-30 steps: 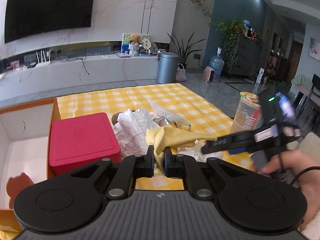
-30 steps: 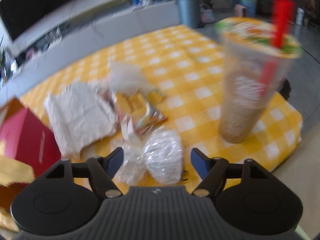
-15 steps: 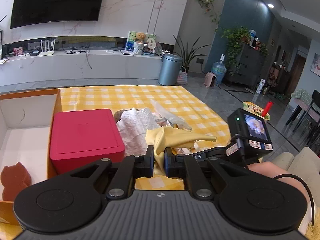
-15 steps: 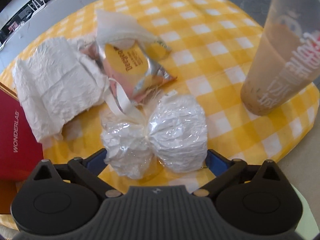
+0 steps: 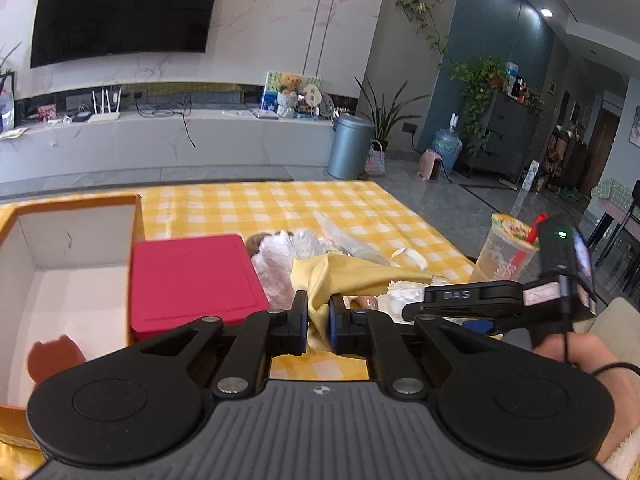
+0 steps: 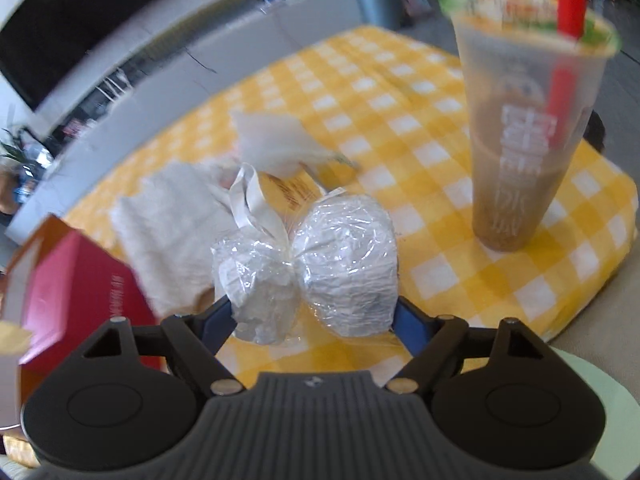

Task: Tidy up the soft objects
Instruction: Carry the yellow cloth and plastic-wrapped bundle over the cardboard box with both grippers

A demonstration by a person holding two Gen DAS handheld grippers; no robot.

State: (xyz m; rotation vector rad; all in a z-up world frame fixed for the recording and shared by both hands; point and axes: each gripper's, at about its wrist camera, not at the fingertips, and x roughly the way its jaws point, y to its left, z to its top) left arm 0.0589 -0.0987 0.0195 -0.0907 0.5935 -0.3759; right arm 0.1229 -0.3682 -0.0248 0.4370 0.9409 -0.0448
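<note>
Your left gripper has its jaws clamped on the yellow cloth; your right gripper, jaws just narrowed, grips the plastic-wrapped white bundle near the table's front edge.

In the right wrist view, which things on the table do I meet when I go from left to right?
Red box → crumpled white paper → plastic-wrapped white bundle → tall drink cup with a red straw.
</note>
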